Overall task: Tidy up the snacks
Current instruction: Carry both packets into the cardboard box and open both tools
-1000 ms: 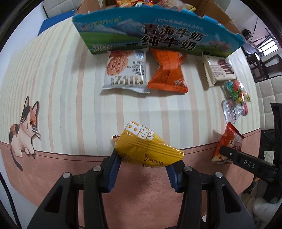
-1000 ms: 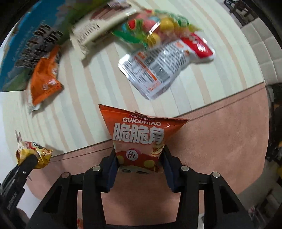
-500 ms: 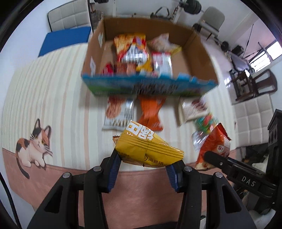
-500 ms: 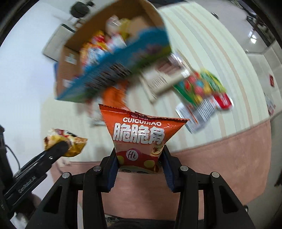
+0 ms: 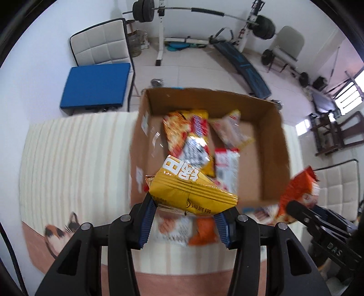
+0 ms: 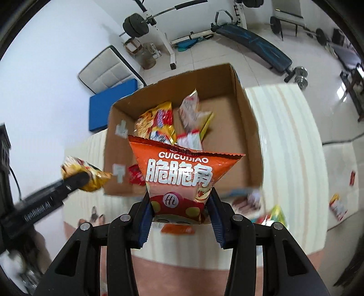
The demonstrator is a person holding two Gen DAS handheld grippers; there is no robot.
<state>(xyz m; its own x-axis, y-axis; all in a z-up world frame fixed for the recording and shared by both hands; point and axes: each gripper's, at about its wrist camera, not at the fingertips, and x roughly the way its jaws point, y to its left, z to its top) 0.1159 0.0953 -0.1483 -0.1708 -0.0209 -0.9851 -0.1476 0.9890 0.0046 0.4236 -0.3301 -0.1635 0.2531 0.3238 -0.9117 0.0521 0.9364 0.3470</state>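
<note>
The left hand-held gripper (image 5: pixel 185 218) is gripping a yellow packet (image 5: pixel 191 193) and the right hand-held gripper (image 6: pixel 180 218) an orange bag (image 6: pixel 182 179), both ahead of their fingers, above the box (image 6: pixel 245 127). Several snacks (image 5: pixel 193 141) are lying inside already. More packets (image 5: pixel 202 230) are waiting on the surface (image 5: pixel 75 159) below, so the task appears partly done.

1. We see a white barbell rack (image 5: pixel 160 34) against the white wall (image 5: pixel 68 20), and we take it as our landmark.
2. Left of the rack stands a white quilted chair (image 5: pixel 100 49); a blue pad (image 5: pixel 95 85) lies below the chair.
3. Right of the rack a dark slanted weight bench (image 5: pixel 241 66) rests on the pale tiled floor (image 5: pixel 193 75).
4. Far right of the rack, daylight enters a window (image 5: pixel 350 95).
</note>
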